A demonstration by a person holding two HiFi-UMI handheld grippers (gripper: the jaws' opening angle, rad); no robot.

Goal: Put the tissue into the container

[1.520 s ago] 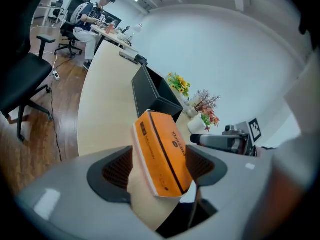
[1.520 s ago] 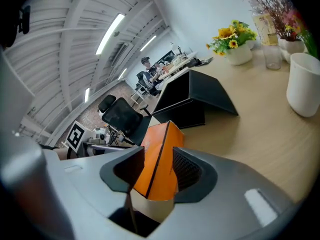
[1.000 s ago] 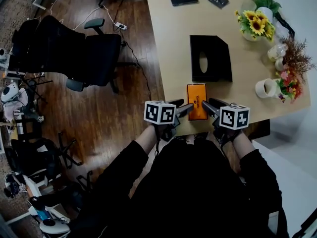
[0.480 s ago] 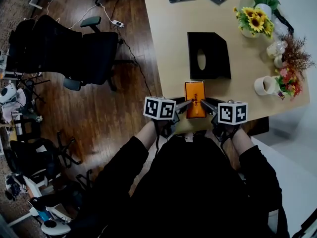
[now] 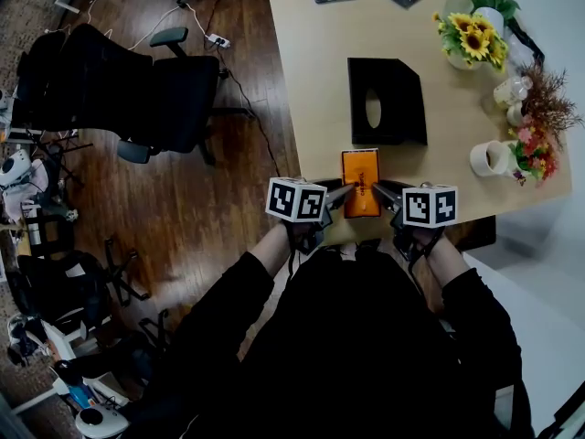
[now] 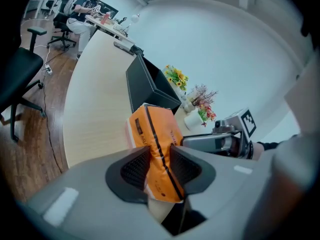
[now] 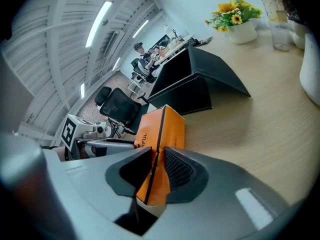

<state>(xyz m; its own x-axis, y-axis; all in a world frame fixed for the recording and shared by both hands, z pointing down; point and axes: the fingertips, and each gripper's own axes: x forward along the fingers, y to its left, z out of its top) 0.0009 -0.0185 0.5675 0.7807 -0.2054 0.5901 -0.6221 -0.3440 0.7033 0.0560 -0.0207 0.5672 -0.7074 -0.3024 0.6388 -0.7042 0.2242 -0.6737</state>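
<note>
An orange tissue pack [image 5: 361, 183], a soft block in a plastic wrapper with a dark seam along its length and dark print on its face, is seen lengthwise at the near edge of the desk [image 5: 311, 71]. It lies just in front of the black container [image 5: 386, 101], in whose top an oval opening is cut. The pack's near end is taken from both sides. The left gripper [image 6: 159, 163] is closing, and the pack's near left corner is pinched between its ribbed fingers [image 6: 133, 167], the wrapper being creased where the pads press. The right gripper [image 7: 156, 168] is likewise closing, and the pack's near right end, at the seam, is squeezed narrow between its fingers [image 7: 180, 170]. In the head view the two grippers are set at either side of the pack, angled inward toward each other.
</note>
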